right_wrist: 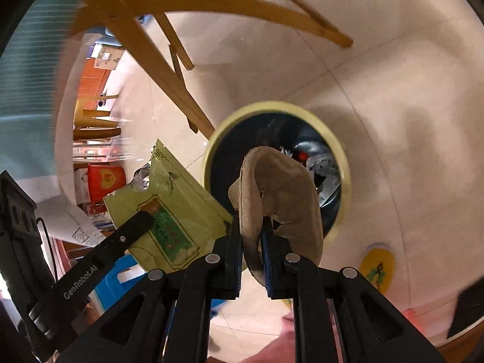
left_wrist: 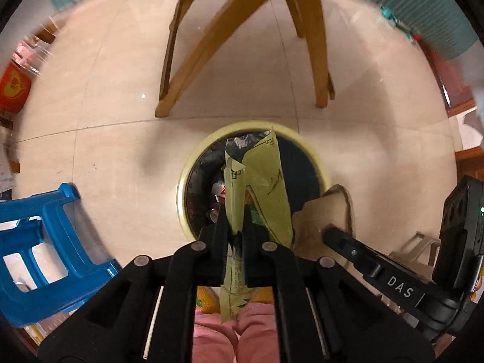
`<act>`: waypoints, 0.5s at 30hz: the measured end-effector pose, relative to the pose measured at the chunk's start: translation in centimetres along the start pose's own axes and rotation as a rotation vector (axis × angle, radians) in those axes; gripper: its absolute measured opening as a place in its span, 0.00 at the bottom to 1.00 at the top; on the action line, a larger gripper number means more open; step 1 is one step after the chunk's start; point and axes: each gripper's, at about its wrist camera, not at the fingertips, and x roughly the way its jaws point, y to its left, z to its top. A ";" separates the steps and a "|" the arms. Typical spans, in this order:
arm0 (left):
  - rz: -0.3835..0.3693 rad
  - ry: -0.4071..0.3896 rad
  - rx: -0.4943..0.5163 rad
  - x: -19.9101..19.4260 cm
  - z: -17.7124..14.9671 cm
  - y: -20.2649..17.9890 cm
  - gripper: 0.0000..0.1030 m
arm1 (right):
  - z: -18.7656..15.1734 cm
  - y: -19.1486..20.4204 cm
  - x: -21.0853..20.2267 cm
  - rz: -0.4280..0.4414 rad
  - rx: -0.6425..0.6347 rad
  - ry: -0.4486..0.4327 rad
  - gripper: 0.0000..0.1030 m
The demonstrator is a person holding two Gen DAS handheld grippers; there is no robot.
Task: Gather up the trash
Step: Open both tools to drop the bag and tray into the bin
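My left gripper [left_wrist: 237, 227] is shut on a torn yellow-green foil packet [left_wrist: 266, 181] and holds it right above the round yellow-rimmed trash bin [left_wrist: 181, 187] lined with a black bag. My right gripper [right_wrist: 252, 236] is shut on a curled piece of brown cardboard [right_wrist: 284, 193], held over the bin [right_wrist: 345, 181]. The cardboard also shows in the left wrist view [left_wrist: 326, 211], beside the bin's right rim. The packet also shows in the right wrist view [right_wrist: 178, 199], left of the bin. Crumpled trash lies inside the bin.
A wooden chair [left_wrist: 236, 39] stands on the tiled floor just beyond the bin. A blue plastic stool [left_wrist: 39, 242] is at the left. A red box [left_wrist: 12, 87] and clutter sit at the far left. A yellow wrapper [right_wrist: 376, 269] lies on the floor.
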 end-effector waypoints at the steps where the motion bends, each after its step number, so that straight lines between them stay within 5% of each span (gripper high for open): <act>1: 0.004 0.015 0.007 0.7 0.1 -0.1 0.14 | 0.0 -0.3 0.7 0.004 0.011 0.012 0.22; 3: 0.005 0.033 0.017 1.6 0.0 0.5 0.21 | 0.2 -0.5 1.4 0.013 0.014 0.006 0.42; 7: 0.027 0.036 0.047 1.9 0.1 0.6 0.36 | 0.1 0.2 1.6 0.014 -0.028 -0.030 0.44; 9: 0.023 0.035 0.053 1.4 0.0 0.7 0.41 | 0.4 0.4 1.2 0.003 -0.040 -0.048 0.52; 15: 0.035 0.055 0.063 -0.8 -0.5 1.2 0.41 | -0.2 2.0 -2.0 -0.036 -0.065 -0.099 0.56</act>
